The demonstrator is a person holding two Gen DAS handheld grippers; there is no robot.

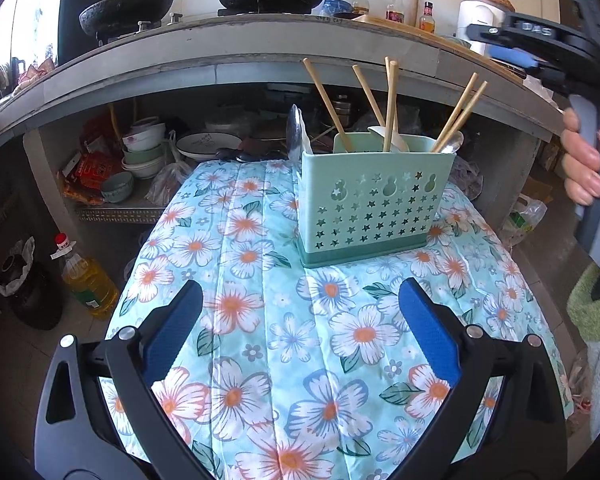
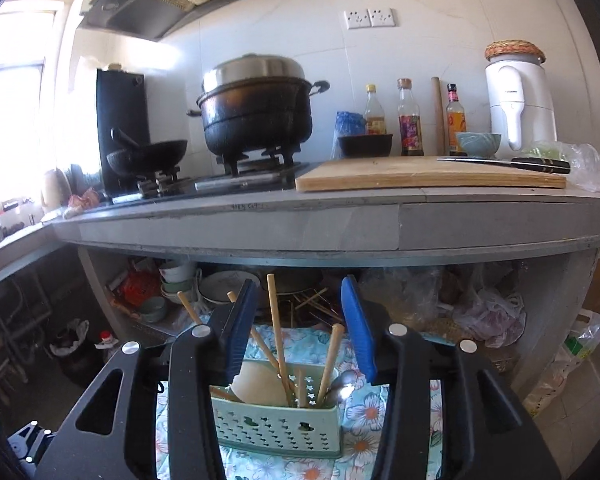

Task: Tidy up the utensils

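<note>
Both claws stand apart and empty — the right claw [image 2: 298, 332] above the holder [image 2: 278, 426], chopsticks [image 2: 276, 328] already in; next, check for stray utensils.

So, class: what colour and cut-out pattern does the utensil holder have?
The utensil holder is mint green with star-shaped cut-outs, clearest in the left wrist view.

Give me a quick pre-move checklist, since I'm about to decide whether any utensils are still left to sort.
1. Right gripper empty: ok, its fingers stand apart above the holder, nothing between them.
2. Left gripper empty: ok, open over bare cloth.
3. Green utensil holder upright on the floral cloth: ok.
4. Chopsticks in the holder: ok, leaning at different angles.
5. Metal spoon in the holder: ok.
6. Loose utensils left on the cloth: none in view; behind the holder cannot tell.
</note>
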